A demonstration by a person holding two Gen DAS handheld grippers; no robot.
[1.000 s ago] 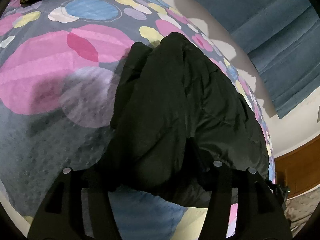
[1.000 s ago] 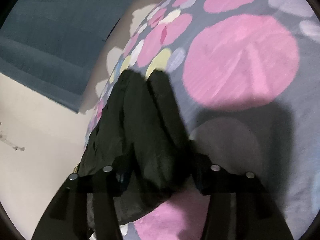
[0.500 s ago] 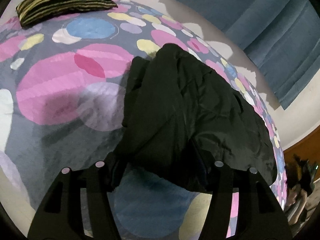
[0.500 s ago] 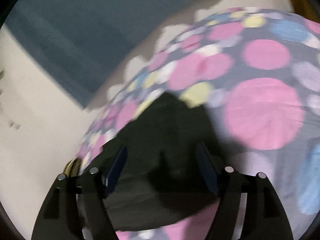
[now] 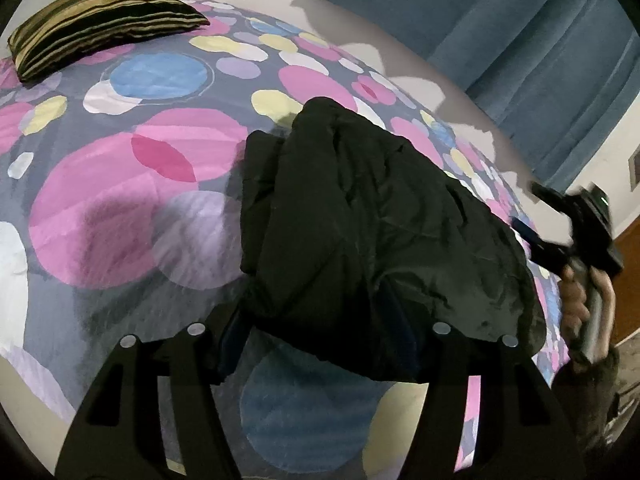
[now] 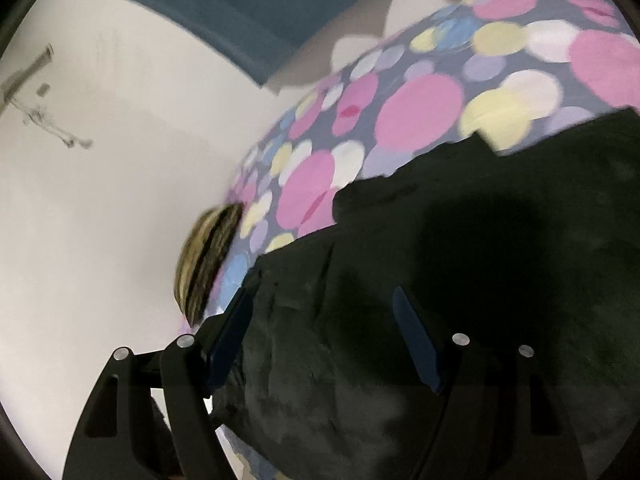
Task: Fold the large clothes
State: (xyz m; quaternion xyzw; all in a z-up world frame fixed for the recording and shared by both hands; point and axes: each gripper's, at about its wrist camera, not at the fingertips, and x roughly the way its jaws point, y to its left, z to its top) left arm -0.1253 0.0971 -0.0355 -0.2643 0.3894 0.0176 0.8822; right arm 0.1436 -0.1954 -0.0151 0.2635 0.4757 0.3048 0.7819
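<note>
A black padded jacket (image 5: 360, 220) lies bunched lengthwise on the bed's dotted cover (image 5: 120, 208). My left gripper (image 5: 318, 320) is at the jacket's near hem. Its jaws are opening slightly, and the hem lies loose between its fingers. In the left wrist view my right gripper (image 5: 525, 206) hovers at the jacket's far right edge, held by a hand (image 5: 580, 300). In the right wrist view the right gripper (image 6: 320, 304) stands open just above the jacket (image 6: 480, 280), with nothing pinched between its blue pads (image 6: 232, 328).
A striped gold-and-black pillow (image 5: 100, 24) rests at the head of the bed, also the pillow (image 6: 208, 260) beyond the right gripper. Blue curtains (image 5: 520, 20) hang behind the bed cover (image 6: 420, 112). A white wall (image 6: 100, 220) is on the left.
My right gripper widened and swung fast sideways along the jacket, coming into the left wrist view at the right. My left gripper rose a little and drew back from the hem.
</note>
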